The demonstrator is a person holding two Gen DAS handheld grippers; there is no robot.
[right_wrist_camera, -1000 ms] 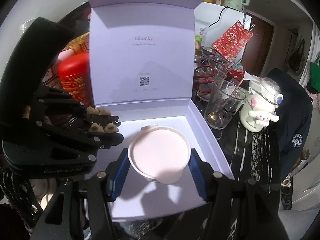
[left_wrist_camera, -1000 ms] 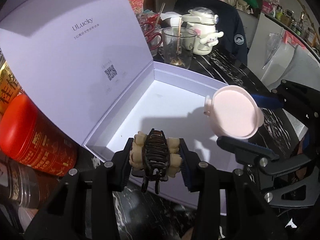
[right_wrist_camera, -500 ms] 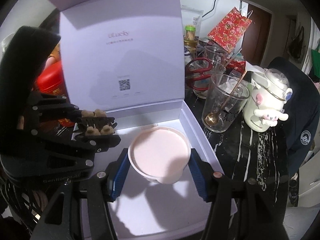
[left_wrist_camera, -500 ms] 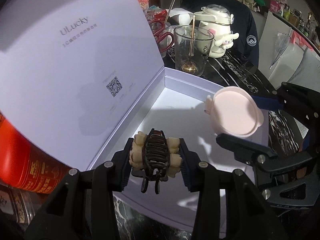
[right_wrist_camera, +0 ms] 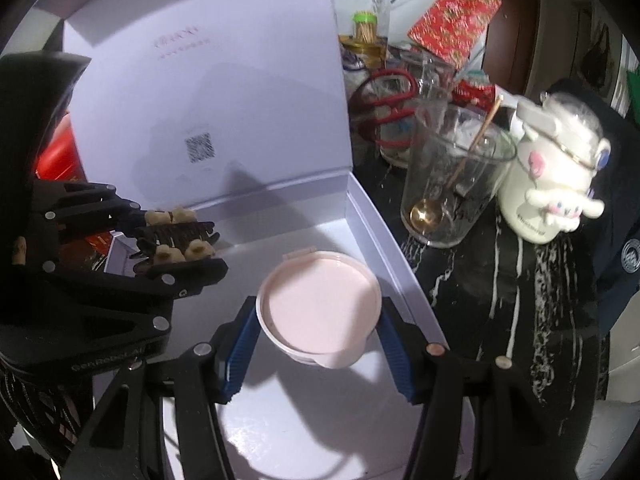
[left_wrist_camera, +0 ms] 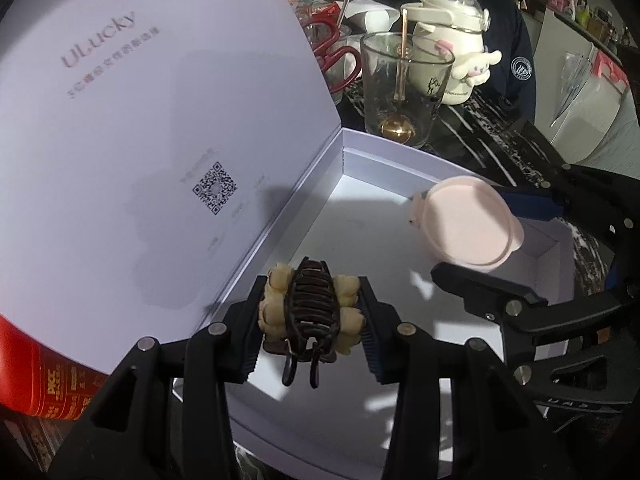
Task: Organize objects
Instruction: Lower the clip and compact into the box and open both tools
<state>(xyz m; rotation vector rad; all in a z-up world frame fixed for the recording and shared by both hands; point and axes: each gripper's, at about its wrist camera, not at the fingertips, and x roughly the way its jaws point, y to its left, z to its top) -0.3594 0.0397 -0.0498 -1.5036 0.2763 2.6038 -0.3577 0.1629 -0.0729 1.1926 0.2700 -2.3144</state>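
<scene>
Between the pads of my left gripper [left_wrist_camera: 312, 316] I am clamping a brown-and-cream hair claw [left_wrist_camera: 310, 308]; the right gripper [right_wrist_camera: 318, 334] is gripping a pink lidded tub [right_wrist_camera: 320, 308] by its sides. Both are hanging over the floor of the white gift box [left_wrist_camera: 384, 168], whose lid [left_wrist_camera: 160, 140] is standing open. A spoon glass [right_wrist_camera: 452, 184] is standing just beside the box.

I see a dark surface [right_wrist_camera: 520, 304] veined with white, like black marble. On it sits an open pale lilac box [right_wrist_camera: 384, 232] with its lid standing upright, and just beside the box's far right corner stands a clear glass [right_wrist_camera: 452, 184] holding a gold spoon [right_wrist_camera: 428, 212]. Next to the glass is a white character jar [right_wrist_camera: 548, 184]; a red canister [left_wrist_camera: 44, 380] stands behind the lid.
</scene>
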